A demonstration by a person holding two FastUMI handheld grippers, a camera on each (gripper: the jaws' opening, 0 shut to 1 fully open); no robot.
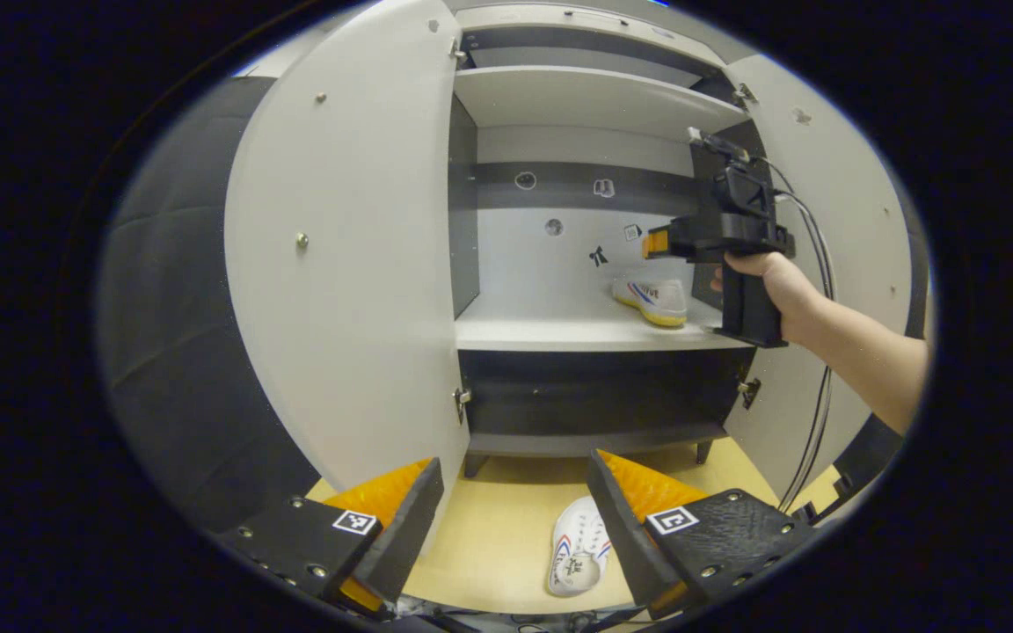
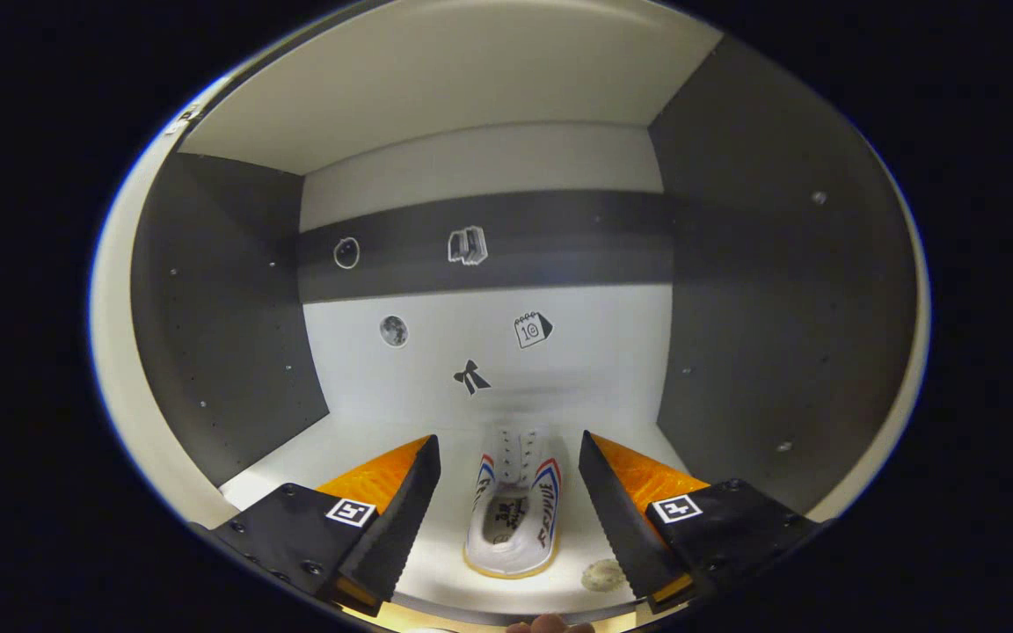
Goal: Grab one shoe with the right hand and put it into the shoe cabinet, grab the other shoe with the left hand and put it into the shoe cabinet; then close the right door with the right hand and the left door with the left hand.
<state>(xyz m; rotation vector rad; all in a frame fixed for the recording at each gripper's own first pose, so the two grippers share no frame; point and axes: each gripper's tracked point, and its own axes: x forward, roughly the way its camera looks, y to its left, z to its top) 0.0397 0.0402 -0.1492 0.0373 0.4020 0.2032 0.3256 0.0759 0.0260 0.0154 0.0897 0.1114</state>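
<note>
A white shoe with red and blue stripes [image 2: 513, 510] lies on the middle shelf [image 2: 366, 440] of the shoe cabinet, toe toward the back wall. My right gripper [image 2: 509, 492] hangs open just above and behind it, fingers apart on either side, touching nothing. In the left gripper view that same shoe [image 1: 652, 301] rests on the shelf [image 1: 550, 332], with the right gripper [image 1: 658, 243] above it, held by a hand [image 1: 770, 277]. The second white shoe [image 1: 579, 547] lies on the tan floor in front of the cabinet, partly behind one finger of my open left gripper [image 1: 513, 519].
Both cabinet doors stand open: the left door [image 1: 357, 264] swings out wide, the right door [image 1: 841, 264] behind the person's arm. An upper shelf [image 1: 586, 97] and a dark lower compartment [image 1: 594, 391] are bare. A cable [image 1: 823, 352] trails from the right gripper.
</note>
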